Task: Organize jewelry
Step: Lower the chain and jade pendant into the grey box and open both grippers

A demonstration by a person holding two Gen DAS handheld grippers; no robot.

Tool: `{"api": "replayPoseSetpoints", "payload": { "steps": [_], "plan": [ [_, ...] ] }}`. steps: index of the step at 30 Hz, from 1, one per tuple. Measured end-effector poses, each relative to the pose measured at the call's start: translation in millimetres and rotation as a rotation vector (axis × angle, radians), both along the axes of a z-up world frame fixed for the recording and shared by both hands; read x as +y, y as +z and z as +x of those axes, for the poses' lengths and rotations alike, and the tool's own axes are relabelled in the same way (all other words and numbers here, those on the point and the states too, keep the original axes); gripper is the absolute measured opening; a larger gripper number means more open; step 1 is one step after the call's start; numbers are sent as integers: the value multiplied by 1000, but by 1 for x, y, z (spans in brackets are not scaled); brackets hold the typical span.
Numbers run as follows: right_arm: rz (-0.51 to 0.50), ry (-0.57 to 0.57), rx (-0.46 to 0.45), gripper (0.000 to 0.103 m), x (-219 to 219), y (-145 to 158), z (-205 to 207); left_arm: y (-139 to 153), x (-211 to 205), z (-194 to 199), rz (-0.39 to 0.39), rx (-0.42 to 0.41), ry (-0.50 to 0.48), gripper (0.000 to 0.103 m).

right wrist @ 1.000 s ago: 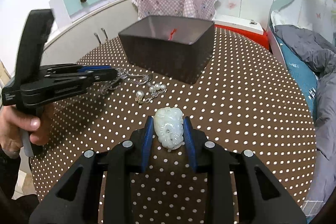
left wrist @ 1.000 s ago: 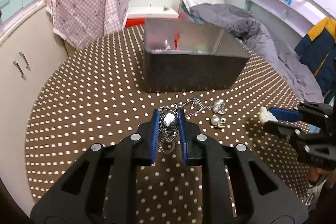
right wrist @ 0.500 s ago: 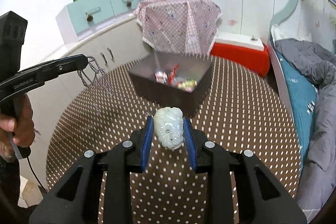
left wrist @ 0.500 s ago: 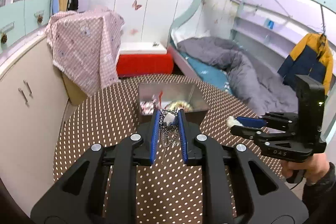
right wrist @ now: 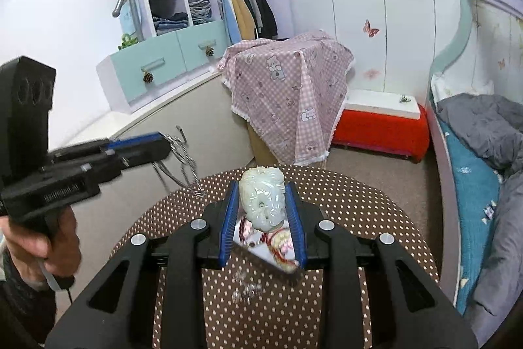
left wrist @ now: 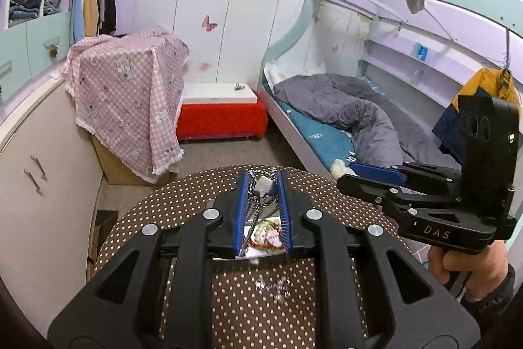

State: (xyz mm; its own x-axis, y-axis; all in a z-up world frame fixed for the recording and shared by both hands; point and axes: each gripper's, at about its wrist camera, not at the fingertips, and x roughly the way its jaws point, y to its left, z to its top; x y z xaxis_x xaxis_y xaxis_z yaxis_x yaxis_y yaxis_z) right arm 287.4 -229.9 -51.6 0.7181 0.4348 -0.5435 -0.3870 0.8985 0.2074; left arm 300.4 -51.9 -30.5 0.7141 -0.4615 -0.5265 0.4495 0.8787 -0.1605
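1. The left gripper (left wrist: 260, 185) is clamped on a silver chain necklace (left wrist: 258, 201), which dangles between its blue pads. The right gripper (right wrist: 263, 201) is clamped on a pale carved jade pendant (right wrist: 261, 201). Both are held well above the bench (left wrist: 196, 201).
2. Directly below, a few loose pearl pieces (left wrist: 273, 285) lie on the polka-dot bench, not yet collected.
3. Just beyond these, a box (right wrist: 261, 254) is visible between the gripper fingers; it already holds red cord and other jewelry.
4. Step in hand, as judged: carry both items to the box. Lower each gripper until the item hangs inside the box walls before releasing.
5. Release the necklace first so its trailing loops settle inside the box rather than over the rim.
6. Set the jade pendant low; a drop may chip it.
7. Keep the two grippers apart to avoid snagging the chain.
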Motion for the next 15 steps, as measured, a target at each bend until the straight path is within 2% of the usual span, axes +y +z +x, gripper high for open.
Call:
{"api": "replayPoseSetpoints", "payload": {
  "steps": [5, 6, 7, 8, 9, 10, 15],
  "plan": [
    [-2, -2, 74, 27, 6, -16, 31, -16, -10, 30, 32, 63, 18, 19],
    [-3, -6, 88, 28, 7, -19, 34, -20, -11, 35, 44, 81, 24, 23],
    [2, -17, 102, 30, 6, -23, 39, -25, -11, 41, 58, 100, 42, 55],
    [11, -34, 119, 48, 4, -28, 44, -28, -10, 43, 63, 105, 61, 79],
    [21, -66, 130, 63, -1, -33, 47, -28, -5, 42, 51, 81, 90, 97],
    [27, -93, 123, 84, -4, -34, 45, -27, -2, 40, 39, 61, 104, 97],
    [60, -151, 108, 93, -21, -34, 33, -27, 15, 31, 52, 51, 162, 97]
  ]
}}
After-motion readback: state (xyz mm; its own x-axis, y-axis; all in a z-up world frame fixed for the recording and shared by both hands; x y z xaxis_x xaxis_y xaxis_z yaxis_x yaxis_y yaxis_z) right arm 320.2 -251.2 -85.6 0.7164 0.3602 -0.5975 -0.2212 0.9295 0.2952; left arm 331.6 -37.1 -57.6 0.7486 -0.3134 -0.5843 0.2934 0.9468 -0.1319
